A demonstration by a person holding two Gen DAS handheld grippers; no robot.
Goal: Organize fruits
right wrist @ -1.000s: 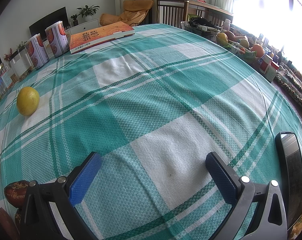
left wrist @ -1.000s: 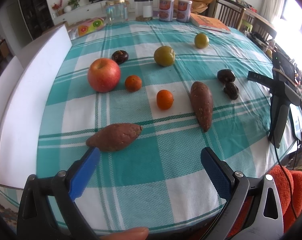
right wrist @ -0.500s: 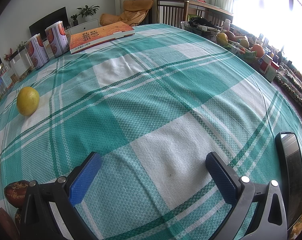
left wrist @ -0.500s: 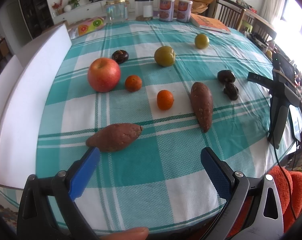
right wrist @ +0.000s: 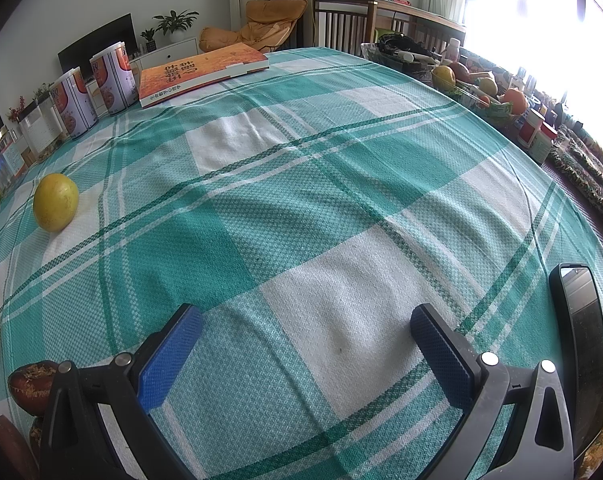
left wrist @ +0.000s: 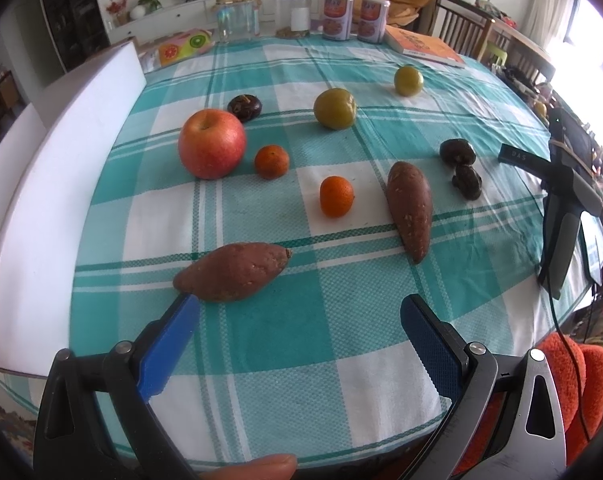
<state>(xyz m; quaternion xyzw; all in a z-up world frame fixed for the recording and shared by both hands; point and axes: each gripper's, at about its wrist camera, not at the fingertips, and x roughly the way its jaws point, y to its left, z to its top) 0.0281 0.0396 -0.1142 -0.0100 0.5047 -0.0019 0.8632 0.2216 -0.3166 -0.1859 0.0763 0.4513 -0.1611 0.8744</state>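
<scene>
Fruit scattered over a checked tablecloth, both grippers spread wide and empty.

Left wrist view: the left gripper [left wrist: 299,308] hangs over the near edge of the table [left wrist: 261,336], jaws released; its left blue pad sits just beside a sweet potato [left wrist: 232,271]. A second sweet potato [left wrist: 409,208] lies toward the right edge, two dark fruits [left wrist: 461,166] beyond it. Mid-table are a red apple [left wrist: 211,143], two small oranges [left wrist: 336,196] and two green fruits [left wrist: 335,108]; another dark fruit [left wrist: 244,107] sits behind the apple. A fingertip [left wrist: 257,467] shows at the bottom.

Right wrist view: the right gripper [right wrist: 306,326] is also open, over bare cloth. A yellow-green fruit [right wrist: 55,201] lies near the left edge; an orange book [right wrist: 201,71] and two cans [right wrist: 93,90] stand along the far edge.
</scene>
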